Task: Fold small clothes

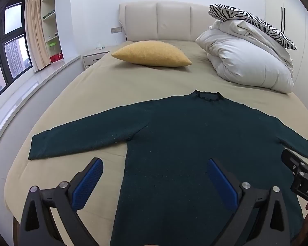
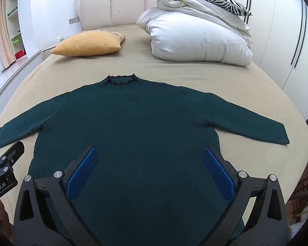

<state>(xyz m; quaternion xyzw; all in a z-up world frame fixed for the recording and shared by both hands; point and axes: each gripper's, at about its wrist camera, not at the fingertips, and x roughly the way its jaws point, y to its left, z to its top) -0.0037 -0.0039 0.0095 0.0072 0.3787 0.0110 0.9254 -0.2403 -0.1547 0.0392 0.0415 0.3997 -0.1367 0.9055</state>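
Note:
A dark green long-sleeved sweater [image 1: 184, 135] lies flat on the beige bed, collar away from me, both sleeves spread out sideways; it also shows in the right wrist view [image 2: 137, 119]. My left gripper [image 1: 154, 181] is open and empty, above the sweater's lower left side, its left finger over the bare sheet. My right gripper [image 2: 149, 172] is open and empty above the sweater's lower body. Each gripper shows at the edge of the other's view: the right gripper [image 1: 299, 168] and the left gripper [image 2: 4, 164].
A yellow cushion [image 1: 152, 54] lies at the far left of the bed [image 1: 96, 94]. A folded white duvet [image 1: 246, 61] with a zebra-print pillow [image 1: 250, 20] on top sits far right. A headboard, nightstand, window ledge and shelves stand beyond.

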